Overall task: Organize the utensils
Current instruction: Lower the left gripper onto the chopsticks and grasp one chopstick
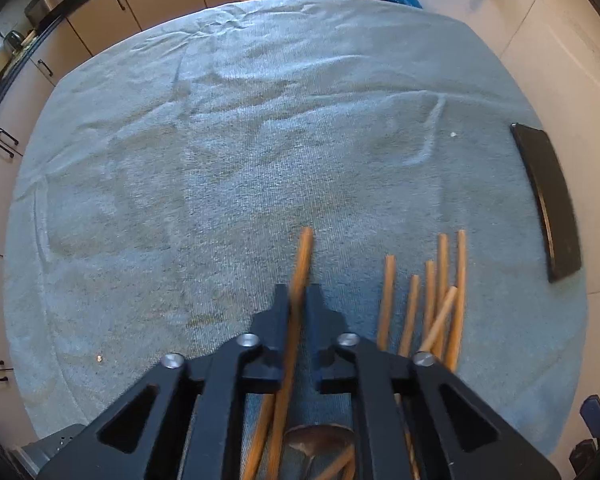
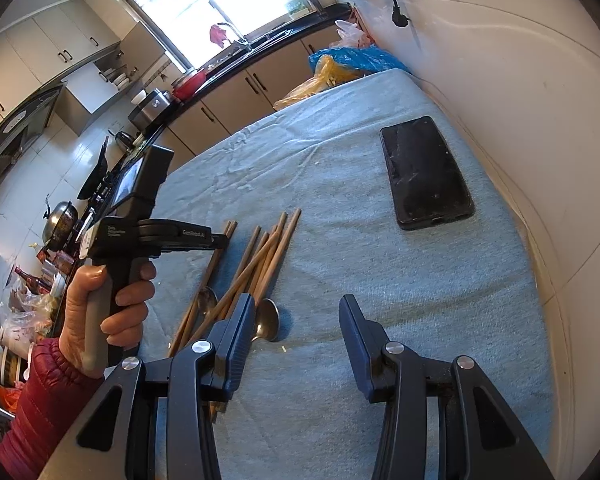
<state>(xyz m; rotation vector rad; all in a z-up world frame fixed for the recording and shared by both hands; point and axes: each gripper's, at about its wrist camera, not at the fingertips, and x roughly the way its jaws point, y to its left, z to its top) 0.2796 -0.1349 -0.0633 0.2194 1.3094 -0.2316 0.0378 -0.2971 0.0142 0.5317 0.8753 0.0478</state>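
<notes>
Clamping one chopstick [image 1: 300, 300] near its tip, the left gripper [image 1: 297, 300] is risking a swivel, while the right gripper [image 2: 298, 320] is hanging open at five o'clock of the pile [image 2: 268, 248]

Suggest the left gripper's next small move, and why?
Probably lift straight up a little. The left gripper fingers are closed on one chopstick, whose lower end still lies among the other chopsticks and a spoon on the towel.

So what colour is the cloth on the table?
Light blue-grey. The cloth shows best in the left wrist view, which looks almost straight down on it.
</notes>
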